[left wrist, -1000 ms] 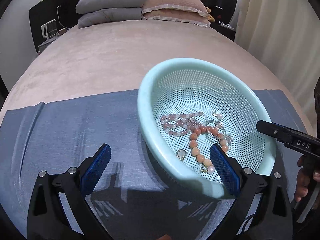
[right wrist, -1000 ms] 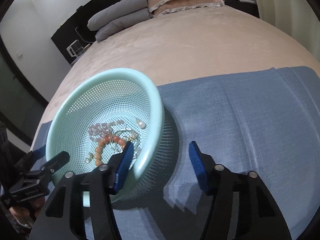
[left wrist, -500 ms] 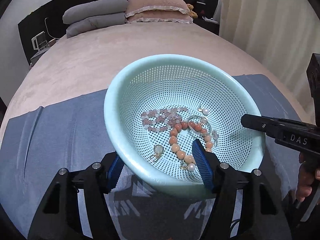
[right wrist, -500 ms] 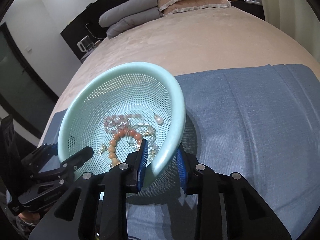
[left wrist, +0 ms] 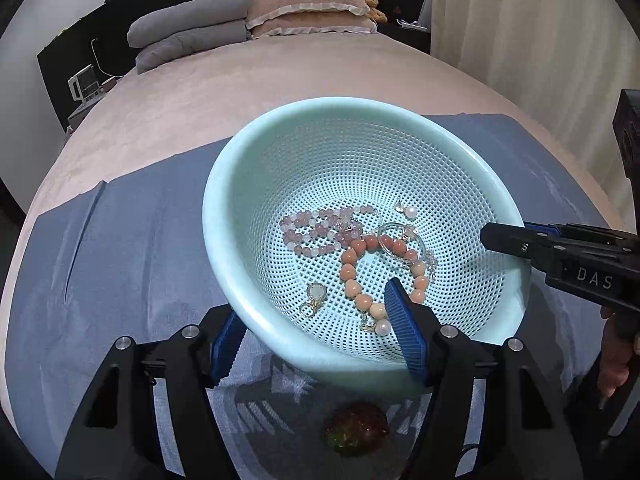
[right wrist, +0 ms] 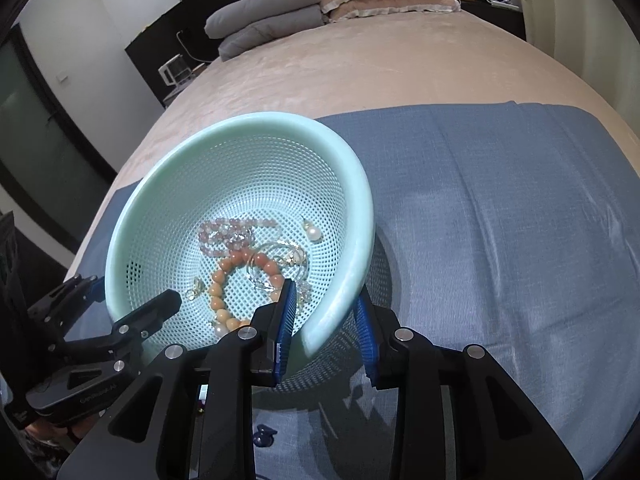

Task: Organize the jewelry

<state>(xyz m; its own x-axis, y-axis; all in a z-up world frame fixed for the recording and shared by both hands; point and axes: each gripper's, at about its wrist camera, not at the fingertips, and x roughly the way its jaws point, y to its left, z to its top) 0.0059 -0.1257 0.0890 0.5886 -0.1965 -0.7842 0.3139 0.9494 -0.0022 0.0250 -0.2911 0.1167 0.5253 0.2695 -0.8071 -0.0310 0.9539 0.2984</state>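
Note:
A mint green perforated basket (left wrist: 256,176) (right wrist: 200,152) is held tilted above a blue cloth (left wrist: 100,260) (right wrist: 500,220). It holds an orange bead bracelet (left wrist: 352,276) (right wrist: 218,292), a pale pink bead bracelet (left wrist: 316,232) (right wrist: 228,232), a clear bangle (left wrist: 400,236), pearl earrings (left wrist: 410,212) (right wrist: 313,233) and small charms. My left gripper (left wrist: 316,336) is shut on the basket's near rim, one finger inside. My right gripper (right wrist: 326,328) is shut on the basket's right rim; it also shows in the left wrist view (left wrist: 520,240).
The cloth lies on a pink bed (left wrist: 240,92) with grey and pink pillows (left wrist: 248,16) at the head. A green-red trinket (left wrist: 356,428) and a small blue piece (right wrist: 262,434) lie on the cloth under the basket. Curtains (left wrist: 520,20) hang at the right.
Both grippers went from open around the basket's rim to shut on it. The basket has lifted off the cloth, uncovering the trinket beneath.

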